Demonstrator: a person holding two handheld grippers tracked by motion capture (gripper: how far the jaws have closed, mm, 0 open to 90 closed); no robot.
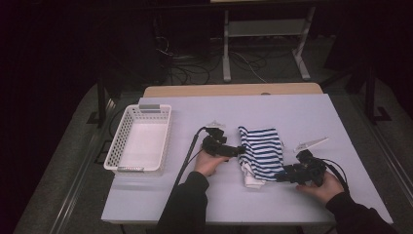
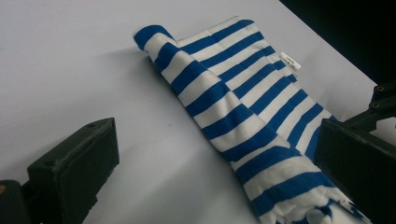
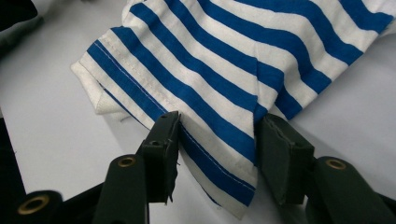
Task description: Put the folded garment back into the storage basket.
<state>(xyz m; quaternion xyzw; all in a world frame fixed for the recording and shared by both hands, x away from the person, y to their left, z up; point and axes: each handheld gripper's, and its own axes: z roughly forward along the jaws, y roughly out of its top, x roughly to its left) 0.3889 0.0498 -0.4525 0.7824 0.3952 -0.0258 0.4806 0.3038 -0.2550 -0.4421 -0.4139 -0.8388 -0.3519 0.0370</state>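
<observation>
1. The table (image 1: 292, 112), covered in pale lilac, was seen from the high view; every place below is given relative to the striped garment (image 1: 261, 153) lying folded near its middle.
2. A white slatted basket (image 1: 141, 139) stood well to the left of the striped garment, apart from it.
3. The striped garment (image 3: 224, 70), in blue and white bands, was laid as a narrow folded bundle, a hemmed corner pointing toward the near edge and a small label (image 2: 290, 61) showing on its far side.
4. The left gripper (image 1: 229, 150) was held at the garment's left edge; its jaws were spread wide, with bare table and the left part of the folded cloth between them and nothing gripped (image 2: 215, 154).
5. The right gripper (image 1: 287, 174) was set at the garment's near right corner, half closed; the hemmed corner (image 3: 219, 154) lay between its jaws, and whether the pads yet pressed on it could not be told.
6. Risks were judged as follows: only the top layer might be caught by the right jaws, so the fold would fall open on lifting; the cloth might be pushed and bunched by the left gripper if it were slid in too low.
</observation>
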